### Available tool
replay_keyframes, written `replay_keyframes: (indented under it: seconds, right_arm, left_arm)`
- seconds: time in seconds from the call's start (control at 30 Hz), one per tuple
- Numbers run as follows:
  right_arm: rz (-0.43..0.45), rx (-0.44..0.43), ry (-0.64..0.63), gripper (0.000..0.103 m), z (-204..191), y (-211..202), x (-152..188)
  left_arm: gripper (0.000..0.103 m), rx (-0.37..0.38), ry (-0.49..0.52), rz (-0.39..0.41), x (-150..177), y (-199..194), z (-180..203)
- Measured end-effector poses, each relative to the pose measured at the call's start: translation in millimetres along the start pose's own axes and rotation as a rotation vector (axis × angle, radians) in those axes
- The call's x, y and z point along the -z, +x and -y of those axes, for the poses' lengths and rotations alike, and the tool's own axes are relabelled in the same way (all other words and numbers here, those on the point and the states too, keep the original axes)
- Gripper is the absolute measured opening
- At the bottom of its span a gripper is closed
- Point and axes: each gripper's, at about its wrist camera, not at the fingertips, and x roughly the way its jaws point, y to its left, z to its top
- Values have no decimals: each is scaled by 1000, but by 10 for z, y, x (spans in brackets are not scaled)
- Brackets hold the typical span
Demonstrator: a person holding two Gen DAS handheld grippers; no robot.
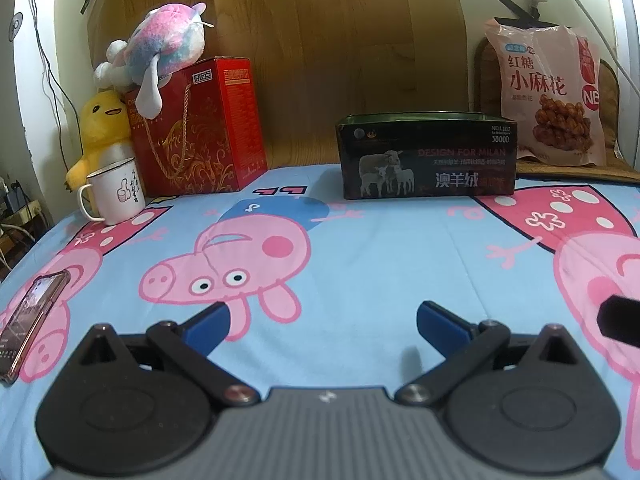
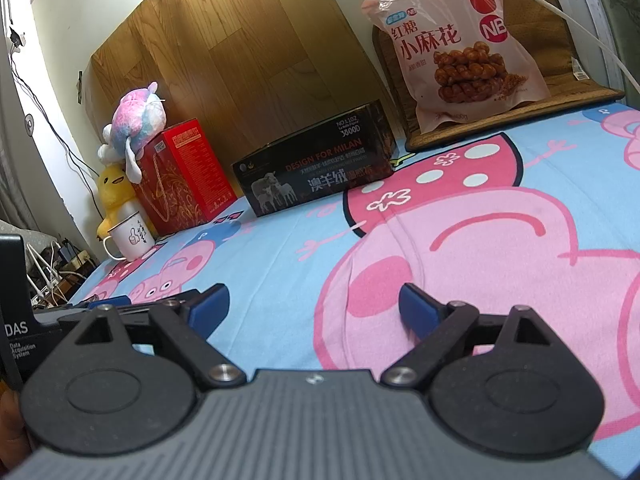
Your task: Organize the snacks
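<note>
My left wrist camera gives me a phone [image 1: 30, 322] lying at the sheet's edge, near nine o'clock, which the right view does not show. It also catches a black tip [image 1: 620, 320] poking in at three o'clock, too little of it to tell what it is. My right wrist camera shows instead a black housing [image 2: 16, 312] with white lettering at nine o'clock, and the left tongs' blue pad [image 2: 108, 302] just beside it.

Both views share the rest. The snack bag [image 1: 548, 92], pink with twisted pastry printed on it, leans upright at about two o'clock in the left view and at one o'clock in the right view [image 2: 460, 44], standing on a brown mat [image 2: 560, 80]. The open dark box [image 1: 426, 156] sits on the cartoon sheet [image 1: 360, 260] just left of the bag, at twelve to one o'clock. A red box [image 1: 196, 128] stands at ten o'clock with a pink plush [image 1: 160, 48] lying on top, a yellow plush [image 1: 102, 128] beside it and a white mug [image 1: 116, 190] in front.

My left tongs [image 1: 323, 320] stand wide apart over the sheet with nothing between the pads. My right tongs [image 2: 316, 306] are spread just as wide, empty, well short of the bag and the dark box.
</note>
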Motion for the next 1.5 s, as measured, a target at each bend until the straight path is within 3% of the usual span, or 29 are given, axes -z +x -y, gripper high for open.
replay_keyframes:
  seconds: [1.5]
  right_arm:
    - [0, 3, 1, 94, -7, 6, 6]
  left_arm:
    - [103, 4, -8, -5, -3, 5, -11]
